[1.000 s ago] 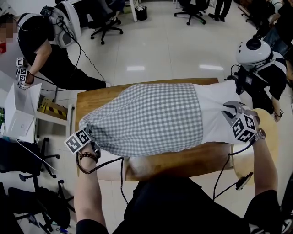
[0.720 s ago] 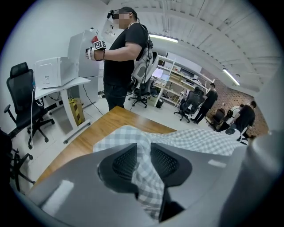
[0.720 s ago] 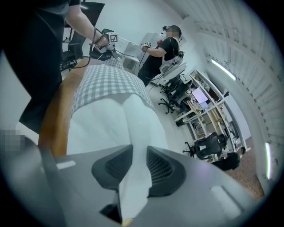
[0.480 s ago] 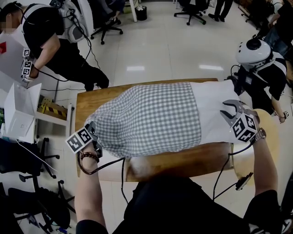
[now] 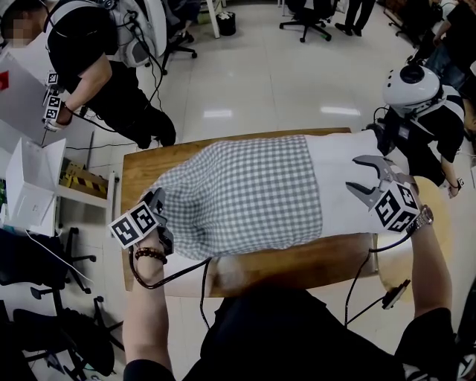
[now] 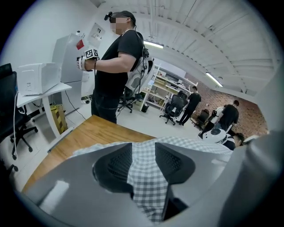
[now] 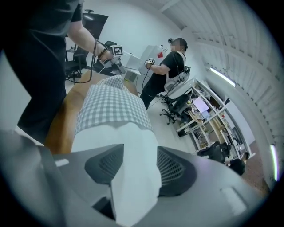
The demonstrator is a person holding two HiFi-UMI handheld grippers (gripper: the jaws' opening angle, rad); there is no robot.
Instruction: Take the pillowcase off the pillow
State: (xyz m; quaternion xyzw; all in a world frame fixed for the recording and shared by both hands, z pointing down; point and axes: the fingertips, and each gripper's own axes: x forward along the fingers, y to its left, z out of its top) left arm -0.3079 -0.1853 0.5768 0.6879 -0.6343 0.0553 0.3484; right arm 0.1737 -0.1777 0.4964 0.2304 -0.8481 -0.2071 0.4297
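Observation:
A pillow lies across the wooden table. A grey checked pillowcase covers its left and middle, and the bare white pillow sticks out on the right. My left gripper is at the pillowcase's left end. Its jaws have just been opening and stand apart, with a fold of checked cloth loose between them. My right gripper hovers over the white end. Its jaws have also just been opening, wide apart around a white pillow corner. Beyond that corner shows the checked pillowcase.
A person holding grippers stands at the table's far left corner. Another person in a white helmet is close to the right end. A white box sits on a side desk at the left. Office chairs stand at the back.
Both grippers have risen and their jaws have opened. The pillowcase's left end has bunched a little to the right. The person at the far left has stepped closer to the table.

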